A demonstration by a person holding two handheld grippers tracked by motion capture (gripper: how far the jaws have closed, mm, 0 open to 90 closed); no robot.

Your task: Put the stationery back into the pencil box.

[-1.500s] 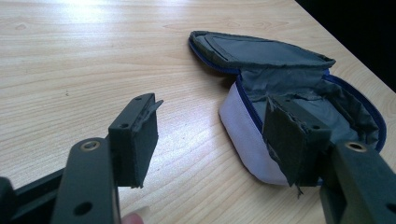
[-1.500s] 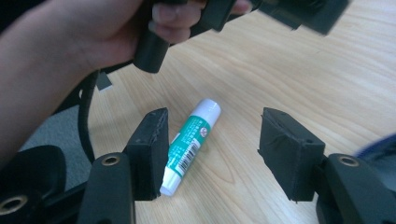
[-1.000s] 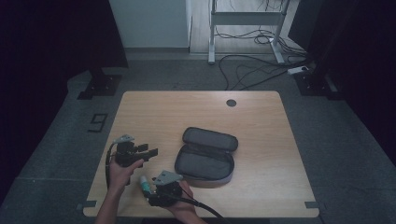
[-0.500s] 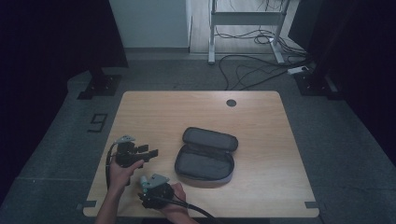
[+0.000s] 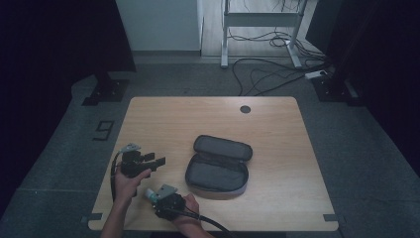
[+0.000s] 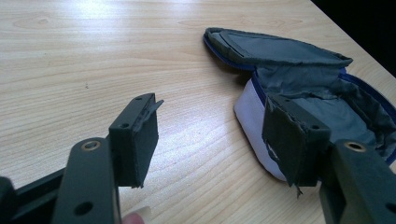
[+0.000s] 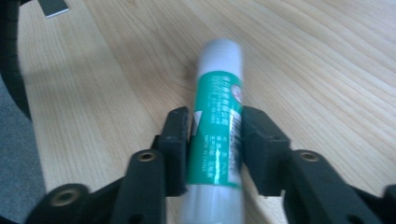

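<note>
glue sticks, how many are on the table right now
1. The glue stick lies near the front-left part of the table, clamped between the pads of the right hand-held gripper, left of the open pencil case. The case's inside isn't fully visible, so more may be hidden.

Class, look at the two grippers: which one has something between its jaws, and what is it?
The right gripper: its jaws have just been closing and now press a green-and-white glue stick. The left gripper stands open with nothing between its jaws, facing the open pouch.

A green-and-white plastic glue stick (image 7: 215, 135) with a white cap lies on its side at the table's near left edge, just left of the open grey fabric zip case (image 5: 219, 164).
</note>
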